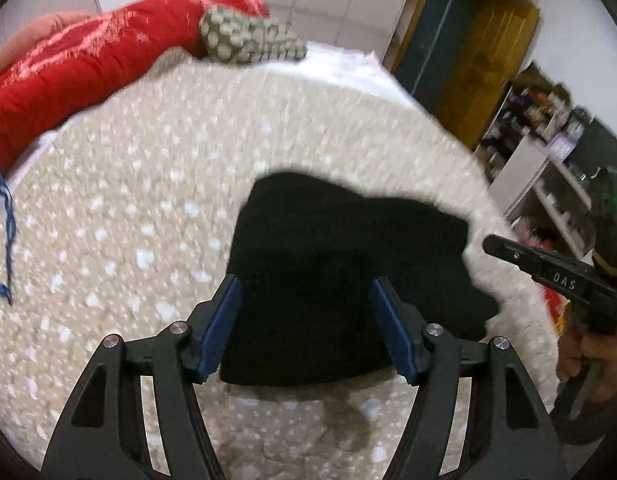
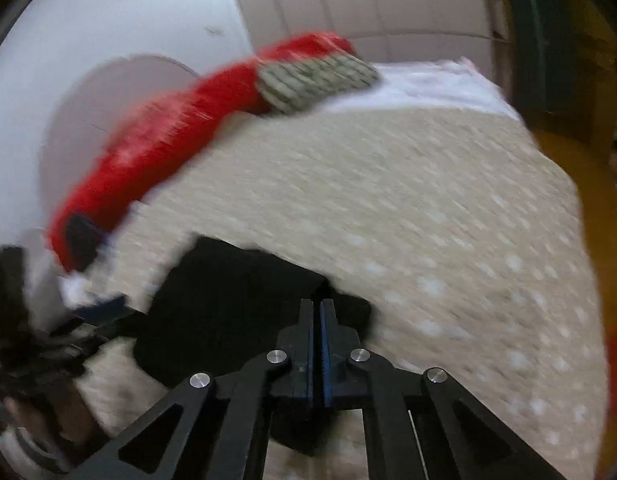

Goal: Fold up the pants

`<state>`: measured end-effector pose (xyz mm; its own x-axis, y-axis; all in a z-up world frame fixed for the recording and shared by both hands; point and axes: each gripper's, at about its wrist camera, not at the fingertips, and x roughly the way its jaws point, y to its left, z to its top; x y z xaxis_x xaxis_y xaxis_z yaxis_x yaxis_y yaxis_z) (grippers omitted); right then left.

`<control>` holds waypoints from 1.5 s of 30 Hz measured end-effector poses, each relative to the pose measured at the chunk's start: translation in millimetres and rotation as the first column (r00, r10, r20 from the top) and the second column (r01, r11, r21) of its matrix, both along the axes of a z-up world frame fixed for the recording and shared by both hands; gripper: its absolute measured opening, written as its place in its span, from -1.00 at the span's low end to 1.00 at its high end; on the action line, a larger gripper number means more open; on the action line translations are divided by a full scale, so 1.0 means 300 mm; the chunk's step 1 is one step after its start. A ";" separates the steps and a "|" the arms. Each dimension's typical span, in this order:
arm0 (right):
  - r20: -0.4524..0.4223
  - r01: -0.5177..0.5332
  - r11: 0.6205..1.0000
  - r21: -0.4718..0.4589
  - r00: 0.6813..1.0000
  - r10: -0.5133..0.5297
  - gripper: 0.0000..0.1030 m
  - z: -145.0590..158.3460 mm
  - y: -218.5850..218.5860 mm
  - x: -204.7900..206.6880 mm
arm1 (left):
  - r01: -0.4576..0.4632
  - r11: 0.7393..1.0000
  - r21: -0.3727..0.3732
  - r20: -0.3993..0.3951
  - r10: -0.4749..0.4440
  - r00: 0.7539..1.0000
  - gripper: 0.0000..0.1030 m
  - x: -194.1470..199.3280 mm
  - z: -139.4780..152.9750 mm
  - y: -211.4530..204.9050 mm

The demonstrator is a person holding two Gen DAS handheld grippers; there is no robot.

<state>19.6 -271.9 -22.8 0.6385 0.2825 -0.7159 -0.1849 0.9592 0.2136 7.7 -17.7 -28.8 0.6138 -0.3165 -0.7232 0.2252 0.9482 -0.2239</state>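
- Left wrist view, far left: a thin blue cord (image 1: 8,236) trails down over the beige, white-spotted bedspread (image 1: 128,208).
- Behind it, along the head of the bed, lies a long red satin bolster (image 1: 80,60), with a grey-green checked pillow (image 1: 248,38) touching its right end.
- In the middle, the black folded pants (image 1: 328,264) lie flat on the bedspread in a compact, roughly square bundle near the front edge of the bed.
- The left gripper (image 1: 304,288) hangs above the pants with its blue-padded fingers (image 1: 222,324) spread wide apart, released and holding nothing.
- To the right, the right gripper (image 1: 548,270) reaches in from the side just past the pants' right edge; a hand (image 1: 584,356) grips its handle.
- Further right stand cluttered shelves (image 1: 548,140) beside a yellow-framed doorway (image 1: 468,56).
- Right wrist view, blurred by motion: the left gripper (image 2: 100,308) shows at the left edge beside the pants (image 2: 228,304).
- The right gripper (image 2: 320,308) is clenched, its pads pressed together; black cloth lies right at the tips, but I cannot tell whether any of it is pinched.
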 end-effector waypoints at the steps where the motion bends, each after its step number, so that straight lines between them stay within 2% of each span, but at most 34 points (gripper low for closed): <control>1: -0.034 0.021 1.000 -0.016 0.999 -0.021 -0.95 -0.035 -0.013 0.010 | 0.001 1.000 0.024 -0.010 -0.001 1.000 0.30 0.007 -0.014 -0.010; 3: -0.067 0.055 0.998 -0.011 0.996 -0.056 -0.94 -0.066 -0.047 0.006 | 0.004 0.999 0.053 0.006 -0.004 1.000 0.30 0.000 -0.012 -0.014; 5: -0.024 0.052 0.993 0.107 0.999 -0.049 -0.86 -0.026 -0.080 -0.019 | 0.003 1.000 0.026 0.009 -0.003 1.000 0.30 0.001 0.004 0.000; 7: 0.006 0.021 0.976 0.215 1.000 -0.023 -0.47 0.015 -0.082 -0.016 | -0.015 1.000 0.002 0.008 0.015 1.000 0.30 0.006 0.016 0.017; 8: -0.002 0.009 0.972 0.235 1.000 -0.009 -0.26 0.022 -0.068 -0.006 | -0.019 1.000 0.003 0.009 0.019 1.000 0.30 0.003 0.019 0.019; 10: -0.043 -0.033 0.967 0.251 0.998 0.045 -0.26 0.012 -0.023 0.007 | -0.017 1.000 0.013 0.010 0.017 1.000 0.30 -0.004 0.015 0.024; 12: -0.083 -0.052 0.973 0.224 0.994 0.072 -0.26 -0.013 0.020 0.007 | -0.016 1.000 0.022 -0.001 0.016 1.000 0.30 -0.008 0.005 0.028; 15: -0.100 -0.089 0.975 0.202 0.989 0.111 -0.26 -0.037 0.053 -0.022 | -0.030 0.999 0.018 -0.019 0.031 0.999 0.30 -0.007 -0.008 0.045; 18: -0.110 -0.111 0.970 0.217 0.984 0.138 -0.26 -0.040 0.068 -0.057 | -0.046 0.999 -0.001 -0.029 0.046 0.999 0.30 0.004 -0.018 0.059; 20: -0.101 -0.135 0.969 0.205 0.982 0.158 -0.30 -0.052 0.090 -0.063 | -0.032 0.999 -0.020 -0.053 0.030 0.998 0.30 0.011 -0.034 0.047; 21: -0.091 -0.145 0.972 0.183 0.982 0.164 -0.40 -0.058 0.104 -0.058 | -0.026 0.999 -0.018 -0.061 0.025 0.998 0.36 0.013 -0.044 0.033; 22: -0.078 -0.152 0.974 0.168 0.983 0.167 -0.59 -0.063 0.118 -0.054 | -0.028 1.000 -0.008 -0.056 0.027 0.998 0.39 0.013 -0.046 0.025; 24: -0.062 -0.161 0.972 0.174 0.983 0.174 -0.71 -0.058 0.128 -0.053 | -0.022 1.000 0.011 -0.049 0.023 0.999 0.39 0.007 -0.036 0.011; 27: 0.017 -0.226 0.967 0.119 0.974 0.226 -0.73 0.028 0.136 -0.120 | -0.002 1.000 -0.025 -0.046 0.001 0.999 0.39 -0.004 -0.012 0.019; 29: 0.011 -0.245 0.967 0.069 0.970 0.245 -0.73 0.032 0.139 -0.145 | 0.002 0.999 -0.037 -0.046 -0.004 0.999 0.39 -0.011 -0.009 0.022; 31: -0.072 -0.220 0.975 0.031 0.973 0.222 -0.74 -0.050 0.128 -0.139 | 0.003 1.000 -0.021 -0.051 -0.004 0.999 0.39 -0.010 -0.016 0.016; 33: -0.128 -0.191 0.980 0.048 0.972 0.195 -0.75 -0.122 0.109 -0.121 | 0.009 1.000 -0.005 -0.066 -0.009 0.998 0.39 0.001 -0.015 0.012; 37: -0.080 -0.191 0.978 0.086 0.977 0.197 -0.69 -0.045 0.079 -0.129 | -0.011 1.000 -0.021 -0.025 0.010 1.000 0.39 0.007 0.032 0.033; 40: -0.041 -0.137 0.987 0.079 0.989 0.141 -0.44 0.007 0.037 -0.107 | -0.024 0.999 -0.022 0.005 0.025 1.000 0.39 0.025 0.054 0.033; 41: -0.035 -0.117 0.991 0.066 0.992 0.120 -0.37 0.010 0.030 -0.093 | -0.024 1.000 -0.019 0.003 0.024 1.000 0.39 0.035 0.053 0.027; 45: -0.069 -0.020 0.997 0.073 0.997 0.025 -0.39 -0.034 0.008 -0.014 | -0.012 1.000 0.025 0.007 0.012 1.000 0.39 0.087 0.036 -0.023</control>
